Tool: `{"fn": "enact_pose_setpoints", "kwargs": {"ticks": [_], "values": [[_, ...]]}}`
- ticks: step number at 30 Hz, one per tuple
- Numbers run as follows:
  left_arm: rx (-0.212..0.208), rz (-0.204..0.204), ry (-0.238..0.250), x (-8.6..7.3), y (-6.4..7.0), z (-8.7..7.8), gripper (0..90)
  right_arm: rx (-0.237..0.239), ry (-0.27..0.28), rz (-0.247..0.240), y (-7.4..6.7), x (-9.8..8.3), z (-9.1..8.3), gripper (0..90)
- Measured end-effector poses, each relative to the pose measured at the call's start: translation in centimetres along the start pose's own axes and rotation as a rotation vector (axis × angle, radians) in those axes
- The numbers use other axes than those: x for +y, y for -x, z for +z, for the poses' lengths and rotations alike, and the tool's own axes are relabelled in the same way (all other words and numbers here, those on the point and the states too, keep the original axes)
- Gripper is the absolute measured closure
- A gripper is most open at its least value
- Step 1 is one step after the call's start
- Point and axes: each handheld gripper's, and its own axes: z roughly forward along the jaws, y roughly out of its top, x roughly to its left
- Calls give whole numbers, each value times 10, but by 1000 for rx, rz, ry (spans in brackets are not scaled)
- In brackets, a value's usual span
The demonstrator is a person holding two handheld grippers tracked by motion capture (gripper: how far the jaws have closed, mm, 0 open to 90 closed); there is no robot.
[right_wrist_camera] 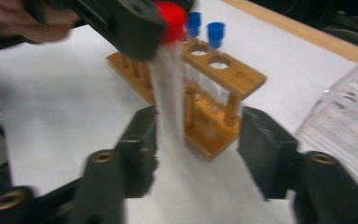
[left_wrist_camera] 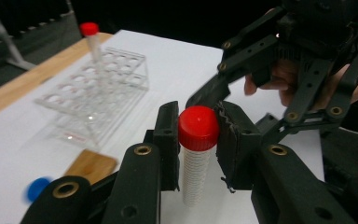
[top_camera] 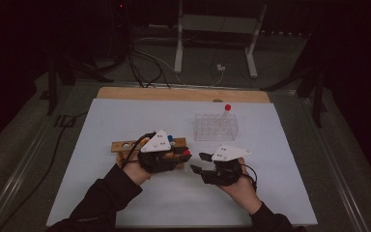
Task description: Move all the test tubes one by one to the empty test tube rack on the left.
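Pinching a red-capped tube [left_wrist_camera: 196, 154] just below its cap, the left gripper [left_wrist_camera: 198, 140] is seen holding it upright above the white mat [top_camera: 125, 203], beside the wooden rack [right_wrist_camera: 214, 93]. The right gripper [right_wrist_camera: 198, 149] is spread, its jaws standing to either side of the tube's lower end without pressing it. A handover between the hands is judged to be in hand. Farther off, the clear rack [top_camera: 216, 127] already holds one red-capped tube; a carry there and a straight lowering into a free hole would be called for next.

Red-capped tube [left_wrist_camera: 196, 154], wooden rack [right_wrist_camera: 200, 93]
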Motion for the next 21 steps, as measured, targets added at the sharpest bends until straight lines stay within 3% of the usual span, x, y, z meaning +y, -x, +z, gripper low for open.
{"fn": "enact_pose_setpoints", "kwargs": {"ticks": [11, 14, 21], "values": [[122, -11, 27, -3, -16, -50, 719, -47, 17, 56, 4, 0, 1, 46], [150, -18, 28, -5, -20, -62, 719, -42, 24, 70, 6, 0, -1, 3], [214, -49, 21, -17, -29, -86, 719, -22, 55, 73, 8, 0, -7, 0]]}}
